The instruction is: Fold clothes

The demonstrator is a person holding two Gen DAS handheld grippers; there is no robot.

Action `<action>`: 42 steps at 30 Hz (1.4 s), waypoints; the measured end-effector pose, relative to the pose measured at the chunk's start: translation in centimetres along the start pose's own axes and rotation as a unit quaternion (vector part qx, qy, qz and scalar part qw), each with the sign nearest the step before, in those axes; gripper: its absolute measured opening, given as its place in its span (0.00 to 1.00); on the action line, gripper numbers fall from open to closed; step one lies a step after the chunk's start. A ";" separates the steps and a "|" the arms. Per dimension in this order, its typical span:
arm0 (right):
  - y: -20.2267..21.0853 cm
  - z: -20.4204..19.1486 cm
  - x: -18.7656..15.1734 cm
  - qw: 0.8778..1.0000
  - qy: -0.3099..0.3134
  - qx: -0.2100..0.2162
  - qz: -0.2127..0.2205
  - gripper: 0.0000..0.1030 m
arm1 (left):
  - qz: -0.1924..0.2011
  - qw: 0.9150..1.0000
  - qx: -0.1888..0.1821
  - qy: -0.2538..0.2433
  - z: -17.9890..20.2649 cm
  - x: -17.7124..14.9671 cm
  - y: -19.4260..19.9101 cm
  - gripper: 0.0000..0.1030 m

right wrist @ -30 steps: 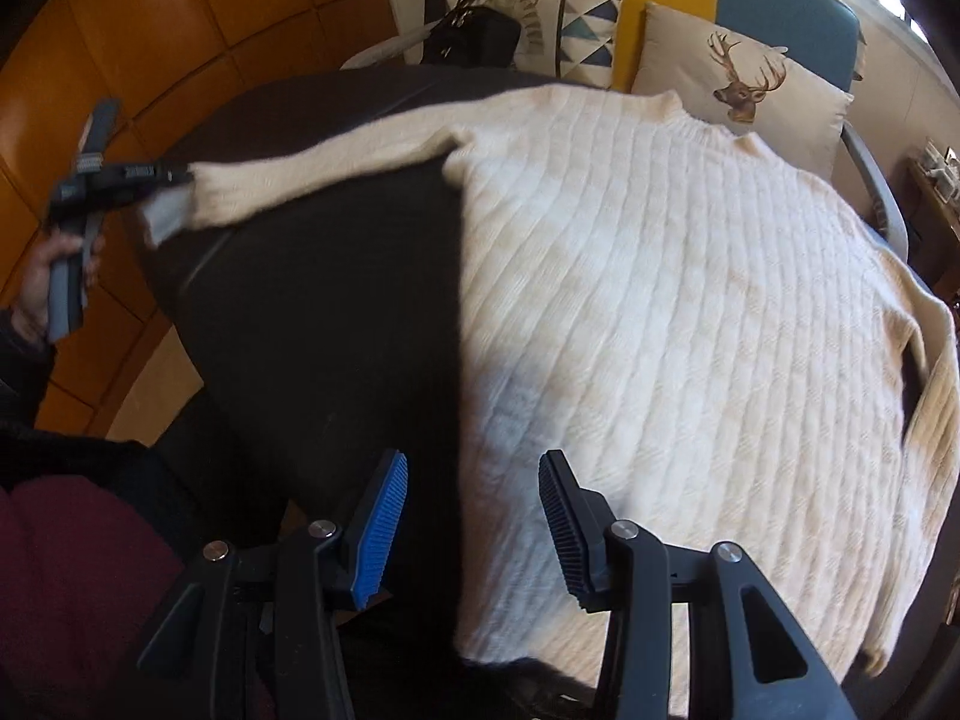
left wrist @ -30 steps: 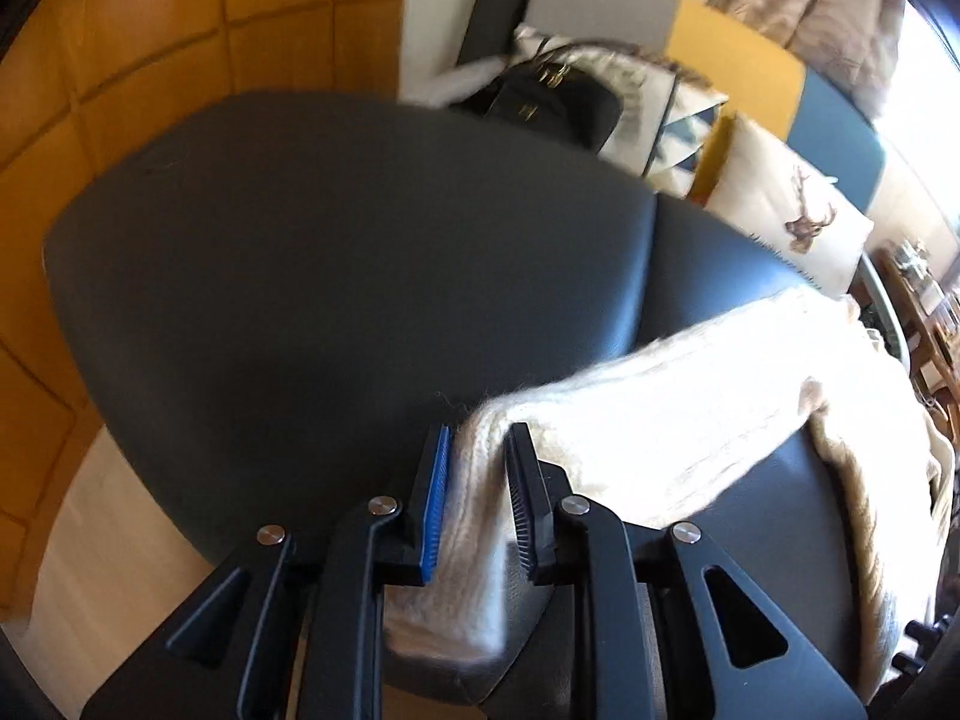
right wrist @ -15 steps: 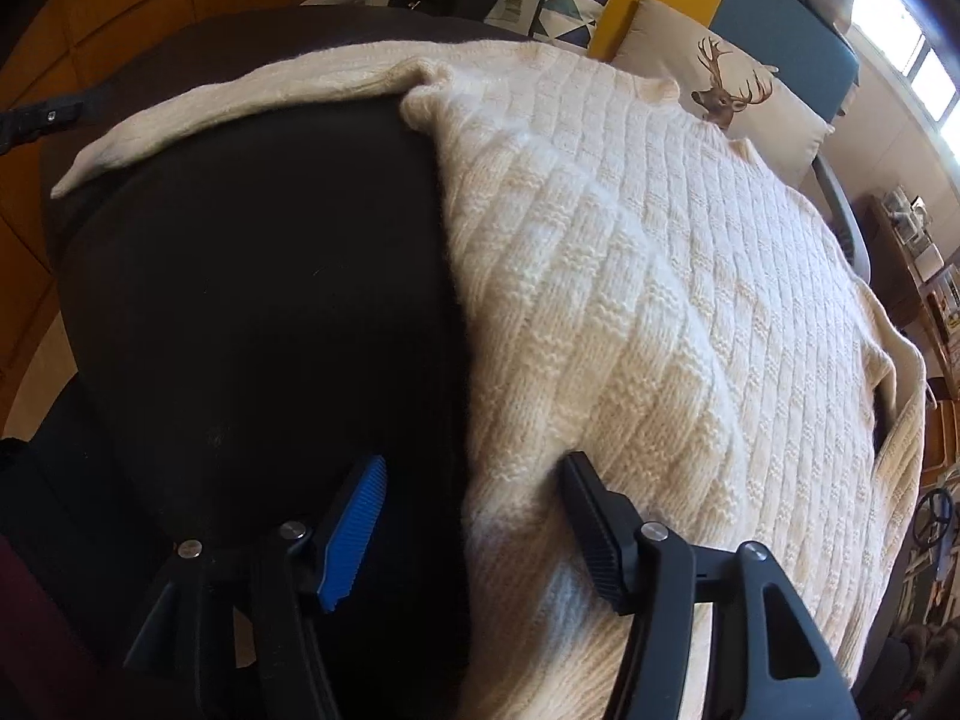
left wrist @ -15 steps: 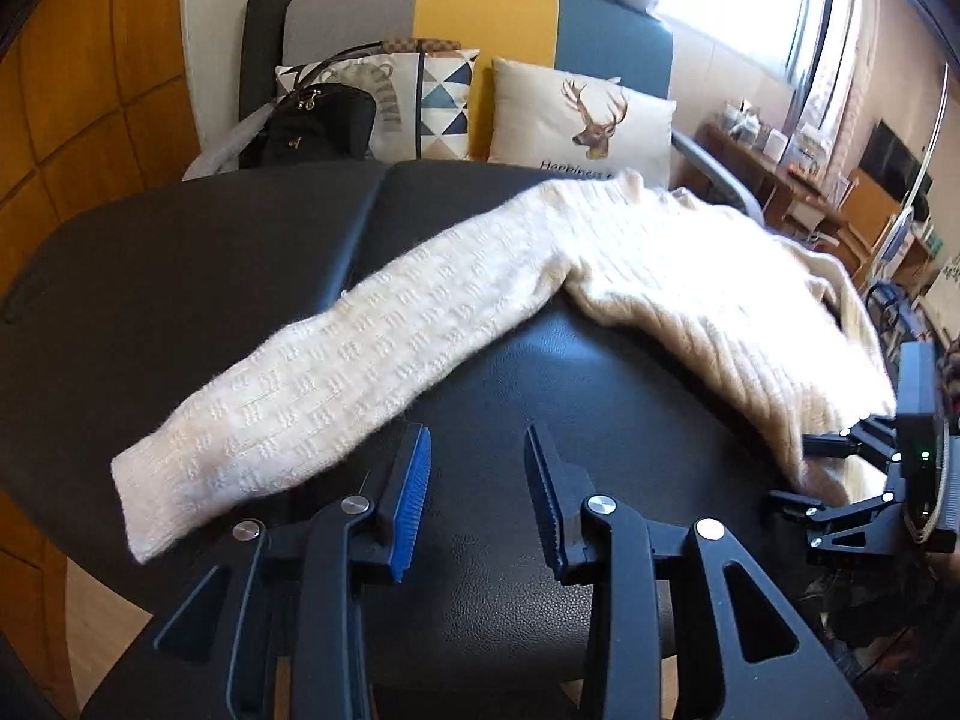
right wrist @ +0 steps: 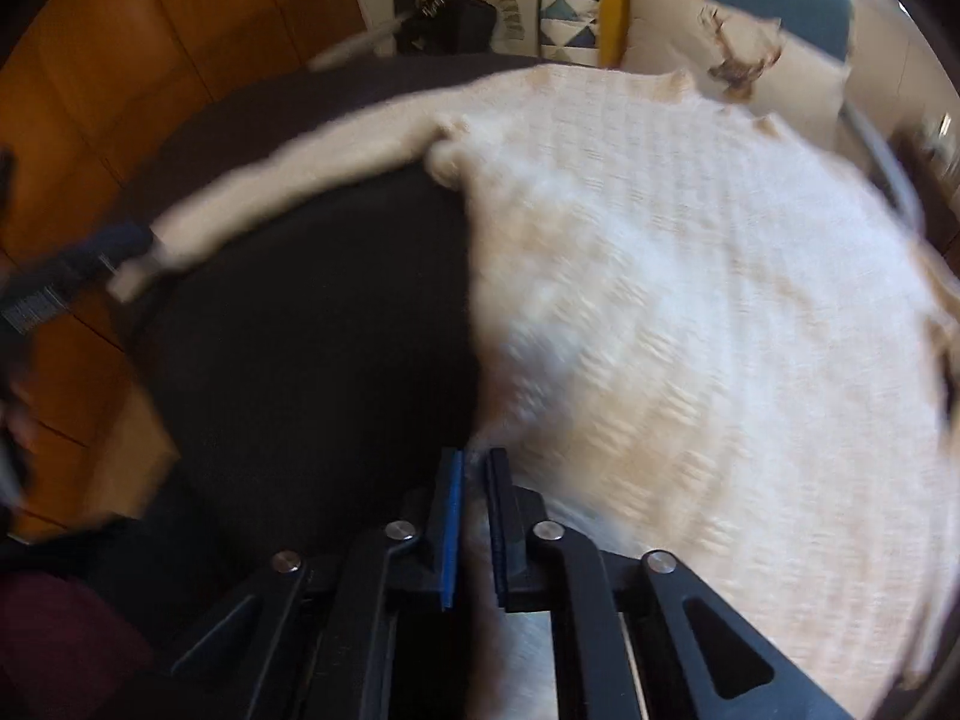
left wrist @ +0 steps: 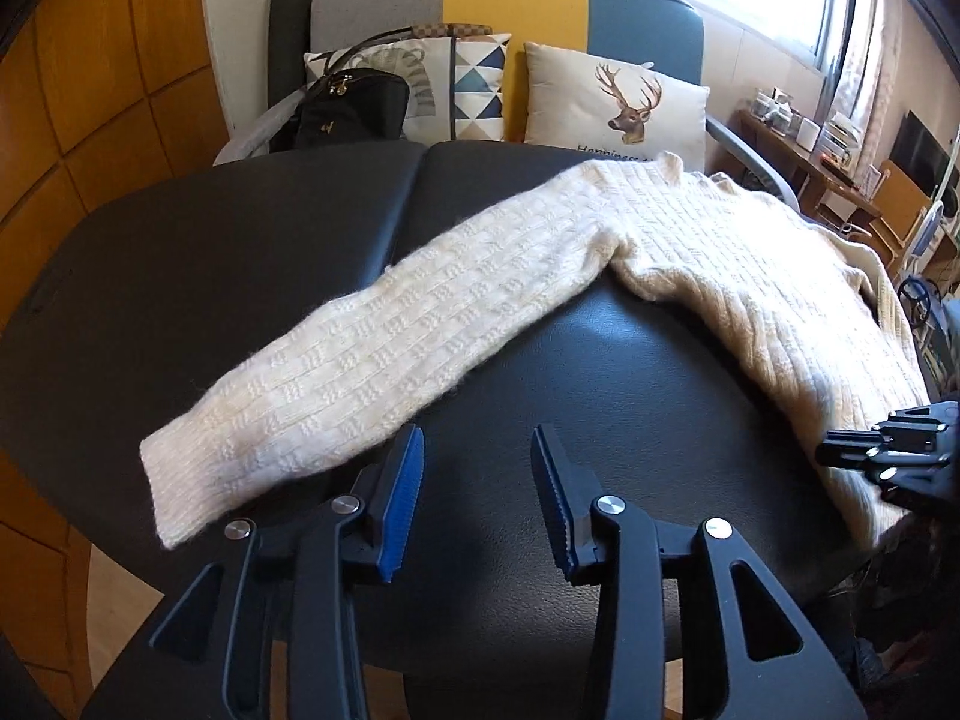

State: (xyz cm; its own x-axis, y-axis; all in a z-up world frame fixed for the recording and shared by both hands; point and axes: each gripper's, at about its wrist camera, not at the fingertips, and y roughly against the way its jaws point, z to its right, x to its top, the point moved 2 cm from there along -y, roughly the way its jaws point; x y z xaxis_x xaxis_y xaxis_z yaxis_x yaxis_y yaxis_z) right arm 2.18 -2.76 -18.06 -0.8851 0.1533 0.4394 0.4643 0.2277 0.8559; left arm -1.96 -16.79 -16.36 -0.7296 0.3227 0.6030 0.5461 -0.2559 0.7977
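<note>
Starting out: sweater (left wrist: 690, 252) lies flat, nothing folded. Our right gripper (right wrist: 474, 480) just pinched its hem at 6 o'clock; left gripper (left wrist: 477, 480) just opened, empty.

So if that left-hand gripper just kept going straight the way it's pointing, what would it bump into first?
Probably the bare black padded table. The open left gripper points down at it, with the cream knitted sweater's sleeve just beside its blue-padded finger. Depth is hard to judge.

The sweater (left wrist: 708, 258) is soft, fuzzy knit wool with bumpy ribs. The black table (left wrist: 252, 252) looks like smooth leather, a bit shiny. The gripper fingers (left wrist: 558, 480) seem hard matt plastic with shiny metal screws.
</note>
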 end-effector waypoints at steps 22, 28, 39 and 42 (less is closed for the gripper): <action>-3.1 -0.1 -0.7 0.969 0.153 -0.191 -0.029 0.45 | -0.081 0.992 -0.095 0.025 1.6 -1.6 -3.9 0.40; -3.4 -0.3 -0.3 0.958 0.193 -0.207 -0.036 0.56 | -0.093 0.990 -0.105 0.025 2.0 -1.7 -4.4 0.40; -2.1 2.8 2.0 0.987 0.038 -0.158 0.016 0.11 | -0.098 0.987 -0.113 0.050 0.5 -2.1 -4.7 0.40; -0.9 4.0 3.6 0.997 -0.045 -0.046 0.050 0.10 | -0.099 0.986 -0.118 0.057 0.3 -2.3 -4.6 0.40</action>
State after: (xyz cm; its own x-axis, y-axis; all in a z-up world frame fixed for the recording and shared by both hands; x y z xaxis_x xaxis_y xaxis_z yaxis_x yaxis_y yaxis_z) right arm -1.28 1.49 -18.34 -0.8258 0.2574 0.5018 0.5424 0.1191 0.8316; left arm -2.73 -16.06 -21.41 -0.8617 0.2863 0.4189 0.2860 -0.4080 0.8670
